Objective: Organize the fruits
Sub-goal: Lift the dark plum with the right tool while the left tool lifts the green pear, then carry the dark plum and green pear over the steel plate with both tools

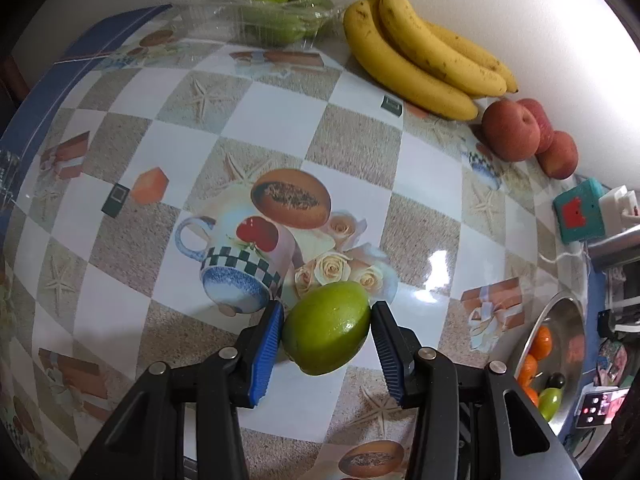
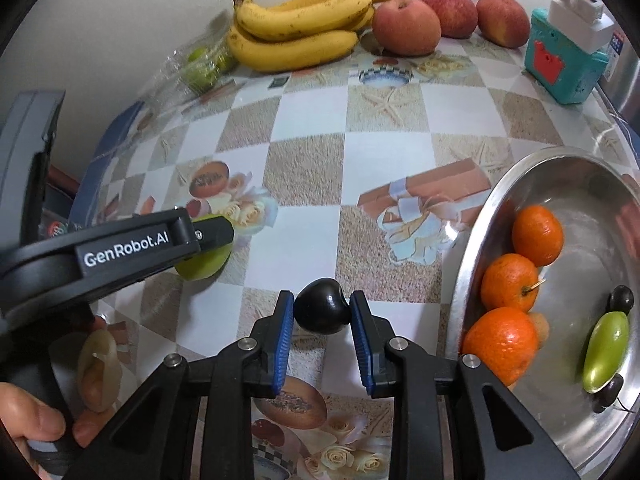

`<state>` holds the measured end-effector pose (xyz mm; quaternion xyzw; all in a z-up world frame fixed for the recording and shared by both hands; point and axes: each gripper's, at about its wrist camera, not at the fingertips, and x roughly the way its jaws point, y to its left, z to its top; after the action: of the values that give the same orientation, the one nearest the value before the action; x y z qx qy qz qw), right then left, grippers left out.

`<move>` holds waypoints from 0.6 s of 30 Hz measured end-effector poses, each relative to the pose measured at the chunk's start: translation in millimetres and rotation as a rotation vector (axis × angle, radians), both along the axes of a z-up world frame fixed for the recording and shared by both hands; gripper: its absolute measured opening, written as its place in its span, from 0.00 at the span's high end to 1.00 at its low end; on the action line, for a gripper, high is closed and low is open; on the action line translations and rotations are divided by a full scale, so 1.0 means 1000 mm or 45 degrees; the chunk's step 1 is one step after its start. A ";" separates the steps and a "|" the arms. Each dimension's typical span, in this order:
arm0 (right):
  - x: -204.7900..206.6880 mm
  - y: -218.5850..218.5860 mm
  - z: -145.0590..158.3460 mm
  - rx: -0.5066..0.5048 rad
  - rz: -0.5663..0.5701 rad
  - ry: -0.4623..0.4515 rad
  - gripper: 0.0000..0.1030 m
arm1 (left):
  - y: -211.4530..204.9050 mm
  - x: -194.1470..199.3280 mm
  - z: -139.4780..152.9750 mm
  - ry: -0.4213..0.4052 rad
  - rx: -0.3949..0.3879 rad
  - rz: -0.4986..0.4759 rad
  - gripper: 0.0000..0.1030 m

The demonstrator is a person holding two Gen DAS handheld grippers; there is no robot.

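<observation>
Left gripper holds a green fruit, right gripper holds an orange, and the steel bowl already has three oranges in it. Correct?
Not quite. The right gripper holds a small dark fruit, not an orange, as the right wrist view shows. The left gripper does hold the green fruit, and the bowl has three oranges.

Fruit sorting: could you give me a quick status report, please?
Left tool shut on green fruit. Right tool shut on dark fruit. Steel bowl at right holds oranges. Path to bowl looks clear.

Bare checkered tabletop (image 2: 312, 120) mid-scene, bananas (image 2: 296, 28) and apples (image 2: 406, 26) lining the far wall, steel bowl (image 2: 480, 216) perhaps crowding the right
</observation>
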<state>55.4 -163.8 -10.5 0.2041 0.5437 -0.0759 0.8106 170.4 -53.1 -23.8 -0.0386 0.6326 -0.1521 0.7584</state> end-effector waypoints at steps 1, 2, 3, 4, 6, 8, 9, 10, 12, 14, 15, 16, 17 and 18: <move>0.001 0.001 0.002 0.000 -0.004 -0.008 0.71 | 0.000 0.000 0.003 -0.006 -0.008 0.005 0.53; 0.000 0.000 0.006 0.002 -0.009 -0.019 0.71 | 0.000 0.000 0.005 -0.012 -0.015 0.008 0.53; 0.000 -0.001 0.008 0.004 -0.011 -0.027 0.71 | 0.000 0.000 0.008 -0.020 -0.022 0.011 0.53; -0.001 -0.001 0.011 0.006 -0.016 -0.040 0.71 | 0.001 0.000 0.011 -0.029 -0.029 0.015 0.53; -0.002 -0.002 0.016 0.005 -0.020 -0.056 0.71 | 0.003 0.000 0.017 -0.044 -0.043 0.023 0.53; -0.003 -0.003 0.021 0.006 -0.029 -0.077 0.71 | 0.005 0.000 0.023 -0.058 -0.059 0.030 0.53; -0.004 -0.004 0.025 0.006 -0.034 -0.089 0.71 | 0.005 -0.001 0.026 -0.064 -0.064 0.033 0.53; -0.003 -0.005 0.026 0.005 -0.040 -0.096 0.71 | 0.006 -0.001 0.029 -0.071 -0.071 0.036 0.53; -0.005 -0.007 0.029 0.004 -0.053 -0.108 0.71 | 0.006 -0.002 0.033 -0.083 -0.081 0.042 0.53; -0.006 -0.009 0.031 0.003 -0.069 -0.118 0.71 | 0.007 -0.002 0.038 -0.097 -0.092 0.047 0.53; -0.007 -0.011 0.033 0.004 -0.076 -0.124 0.71 | 0.009 -0.002 0.041 -0.102 -0.096 0.047 0.53; -0.010 -0.013 0.035 0.005 -0.083 -0.130 0.71 | 0.008 -0.003 0.044 -0.109 -0.101 0.047 0.53; -0.011 -0.014 0.036 0.005 -0.089 -0.135 0.71 | 0.008 -0.003 0.046 -0.115 -0.105 0.045 0.53; -0.012 -0.016 0.039 0.005 -0.097 -0.144 0.71 | 0.008 -0.003 0.047 -0.119 -0.109 0.044 0.53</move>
<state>43.2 -180.0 28.0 0.2301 0.4888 -0.0940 0.8362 167.0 -45.3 23.6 -0.0745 0.5887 -0.1676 0.7873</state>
